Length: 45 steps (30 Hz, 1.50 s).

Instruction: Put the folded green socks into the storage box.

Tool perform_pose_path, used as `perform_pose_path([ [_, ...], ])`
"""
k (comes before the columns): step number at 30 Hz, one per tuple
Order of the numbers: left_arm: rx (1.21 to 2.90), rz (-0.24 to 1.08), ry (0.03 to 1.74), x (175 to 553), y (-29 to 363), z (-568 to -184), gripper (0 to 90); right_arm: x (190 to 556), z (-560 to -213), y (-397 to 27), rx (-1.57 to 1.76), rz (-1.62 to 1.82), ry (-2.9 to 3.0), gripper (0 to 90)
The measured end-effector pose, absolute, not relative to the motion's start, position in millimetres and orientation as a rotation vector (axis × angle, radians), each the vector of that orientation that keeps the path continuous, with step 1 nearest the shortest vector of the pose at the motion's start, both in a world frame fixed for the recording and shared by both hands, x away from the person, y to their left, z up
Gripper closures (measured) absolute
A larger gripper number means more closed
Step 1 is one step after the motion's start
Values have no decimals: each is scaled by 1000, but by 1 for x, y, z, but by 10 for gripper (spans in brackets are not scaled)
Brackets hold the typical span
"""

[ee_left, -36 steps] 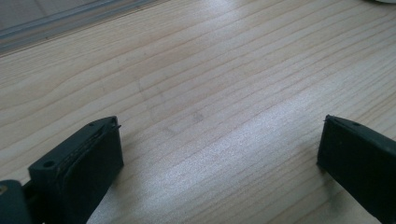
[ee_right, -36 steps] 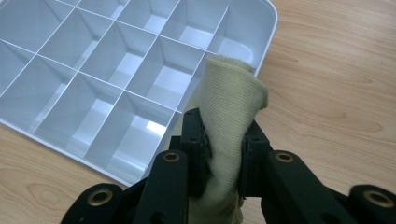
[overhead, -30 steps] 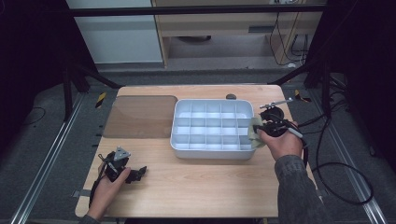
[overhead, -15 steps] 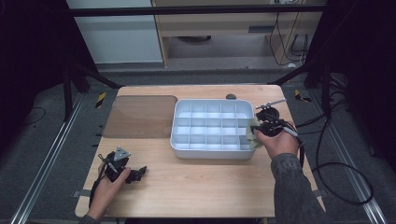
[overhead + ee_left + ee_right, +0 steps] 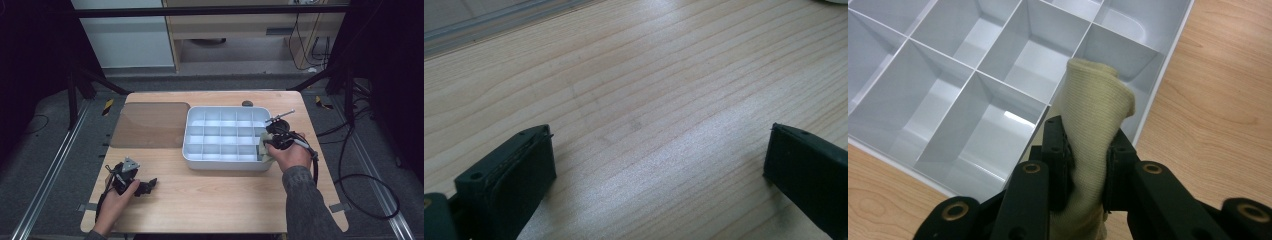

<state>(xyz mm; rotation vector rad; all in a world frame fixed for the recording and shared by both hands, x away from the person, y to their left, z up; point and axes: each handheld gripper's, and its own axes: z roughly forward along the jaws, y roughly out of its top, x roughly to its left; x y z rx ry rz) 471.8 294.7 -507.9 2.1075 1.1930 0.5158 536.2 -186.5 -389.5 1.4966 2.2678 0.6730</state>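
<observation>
While the left hand-held gripper (image 5: pixel 146 186) rests spread on the counter (image 5: pixel 215 200), the right hand-held gripper (image 5: pixel 1087 150), pinching the cloth (image 5: pixel 1094 105), has dipped toward the tray's (image 5: pixel 225 162) corner cell, so wiping looks imminent.

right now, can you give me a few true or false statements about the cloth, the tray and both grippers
1. The right gripper is shut on a pale cloth. True.
2. The cloth lies flat on the table. False: it is held over the tray's corner compartment.
3. The left gripper holds a cloth too. False: its jaws stand open over bare wood.
4. The tray compartments in view hold nothing. True.
</observation>
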Motion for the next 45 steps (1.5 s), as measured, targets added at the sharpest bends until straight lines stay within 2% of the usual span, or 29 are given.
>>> perform_pose_path([
  [39,2105,516,1195,471,294,-508,0,544,-427,-173,1479,526,2333,759],
  [45,2106,515,1197,472,294,-508,0,543,-427,-174,1467,532,2342,732],
])
